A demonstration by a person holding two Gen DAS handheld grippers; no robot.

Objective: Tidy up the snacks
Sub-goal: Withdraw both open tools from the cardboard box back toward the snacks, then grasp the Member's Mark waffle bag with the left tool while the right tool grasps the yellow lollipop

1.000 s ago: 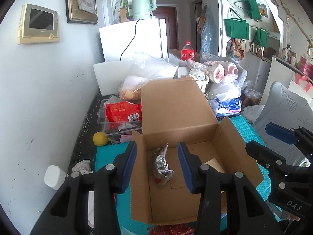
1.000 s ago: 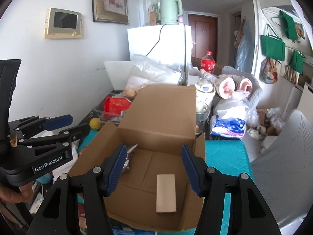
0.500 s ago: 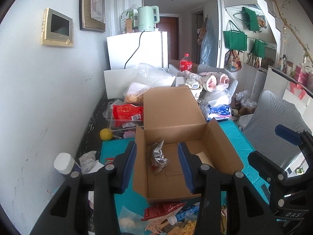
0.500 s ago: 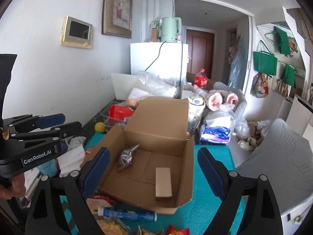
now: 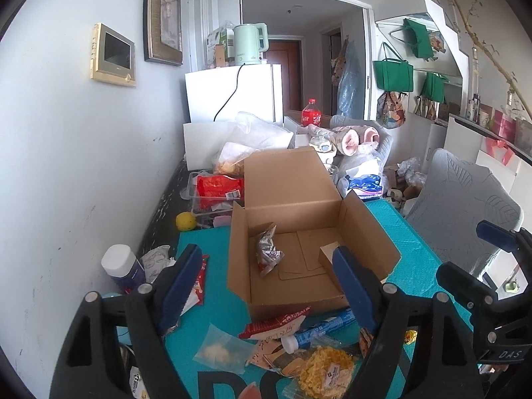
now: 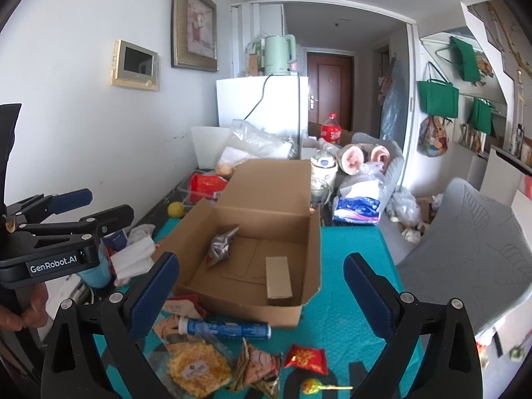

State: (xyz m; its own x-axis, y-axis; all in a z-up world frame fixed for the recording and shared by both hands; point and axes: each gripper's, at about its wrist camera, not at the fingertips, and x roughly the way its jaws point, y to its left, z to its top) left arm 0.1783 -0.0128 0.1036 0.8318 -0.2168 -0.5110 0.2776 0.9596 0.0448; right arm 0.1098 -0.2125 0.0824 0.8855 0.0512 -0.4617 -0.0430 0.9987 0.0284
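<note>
An open cardboard box (image 5: pixel 362 232) (image 6: pixel 266 179) sits on the teal mat (image 5: pixel 219 286). Inside it lie a crumpled silver snack packet (image 5: pixel 267 252) (image 6: pixel 221 246) and a small tan carton (image 6: pixel 278 281). My left gripper (image 5: pixel 266 286) hangs in front of the box, jaws opening, nothing between them. My right gripper (image 6: pixel 259 296) is likewise back from the box, jaws very wide and still opening, with nothing held. Loose snacks lie before the box: a blue tube (image 6: pixel 226 329), a yellow snack bag (image 6: pixel 196 369), a red packet (image 6: pixel 306 355) and a clear bag (image 5: pixel 222 349).
Left of the box stand a white-capped bottle (image 5: pixel 121 266) and crumpled wrappers against the wall. Behind it are a clear tub holding a red bag (image 5: pixel 216 189), a yellow ball (image 5: pixel 186 221) and a white fridge (image 5: pixel 232 96). A grey chair (image 6: pixel 465 249) stands at the right.
Both grippers have drawn back from the box and spread their jaws. The silver packet and tan carton stay in the box. Loose snacks on the mat have come into view.
</note>
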